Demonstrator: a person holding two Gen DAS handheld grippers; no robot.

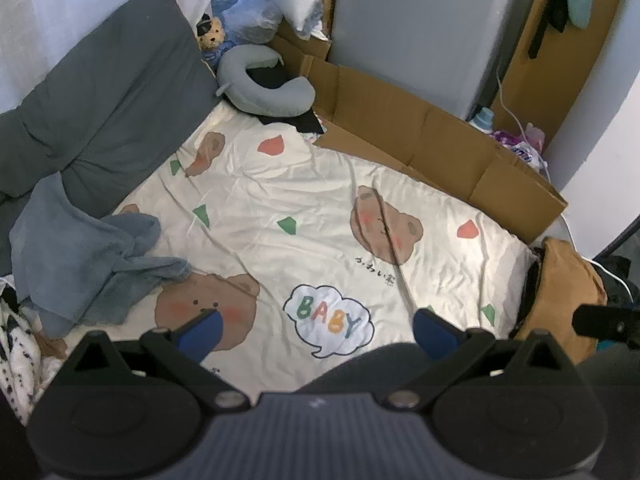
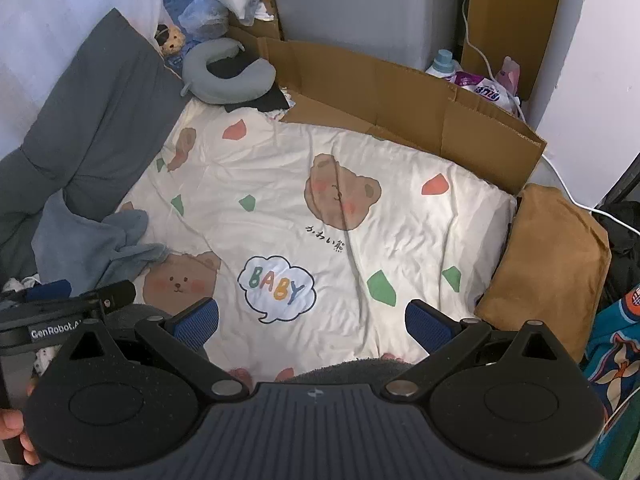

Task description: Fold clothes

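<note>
The bedsheet point(image 2: 280, 200) lies mostly bare between a grey pillow point(image 1: 104, 92) and cardboard point(image 2: 400, 92). "BABY" point(image 2: 276, 284) is printed on it. A crumpled blue garment point(image 1: 80, 256) lies at its left edge, long axis unclear. The left gripper point(image 1: 316, 328) and right gripper point(image 2: 312, 320) gape wide, empty. "GenRobot" is legible on the left one.

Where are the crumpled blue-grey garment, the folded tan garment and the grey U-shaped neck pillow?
crumpled blue-grey garment point(image 1: 80, 252), left wrist view, middle of the heap.
folded tan garment point(image 2: 548, 264), right wrist view, centre of its top face.
grey U-shaped neck pillow point(image 2: 224, 92), right wrist view, bottom of the curve.
</note>
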